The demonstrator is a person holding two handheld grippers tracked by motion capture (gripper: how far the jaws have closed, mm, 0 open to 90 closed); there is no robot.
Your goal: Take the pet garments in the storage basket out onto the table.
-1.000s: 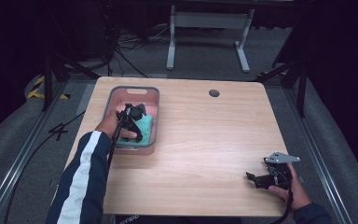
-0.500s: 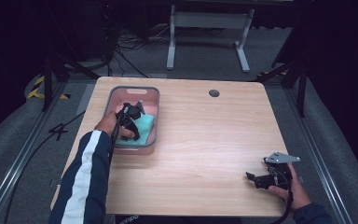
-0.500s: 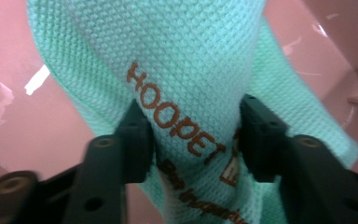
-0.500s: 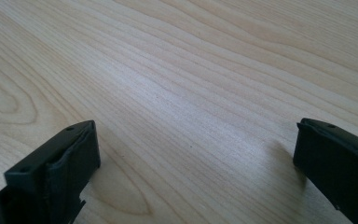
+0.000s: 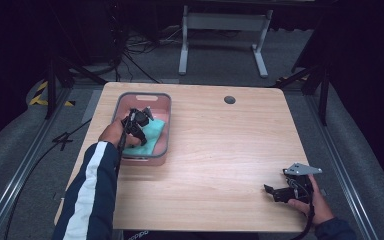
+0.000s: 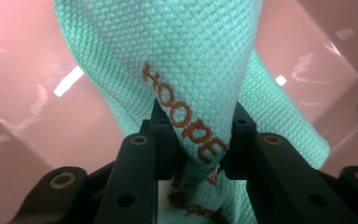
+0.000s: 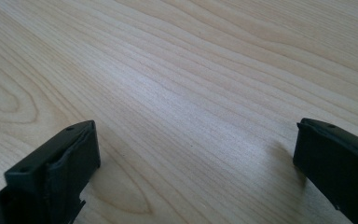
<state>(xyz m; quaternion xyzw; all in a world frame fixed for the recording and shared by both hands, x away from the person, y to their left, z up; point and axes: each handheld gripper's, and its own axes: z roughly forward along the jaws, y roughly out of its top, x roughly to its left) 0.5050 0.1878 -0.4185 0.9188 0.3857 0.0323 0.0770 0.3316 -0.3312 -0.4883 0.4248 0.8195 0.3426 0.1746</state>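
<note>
Left gripper (image 6: 198, 154) on waffle-knit cloth (image 6: 186, 60)

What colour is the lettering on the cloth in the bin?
Orange-brown, on the mint-green cloth; clearest in the left gripper view.

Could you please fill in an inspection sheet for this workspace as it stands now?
Surface: wooden table, bare apart from a round port.
Job's things: mint cloth inside the pink bin.
Clutter: nothing seen.
Grippers: left gripper has just been closing, now shut on the cloth inside the bin; right gripper open over bare wood.
Cables: one trails from each gripper; more lie on the floor behind the table.
Surroundings: grey metal stand, dark room.
</note>
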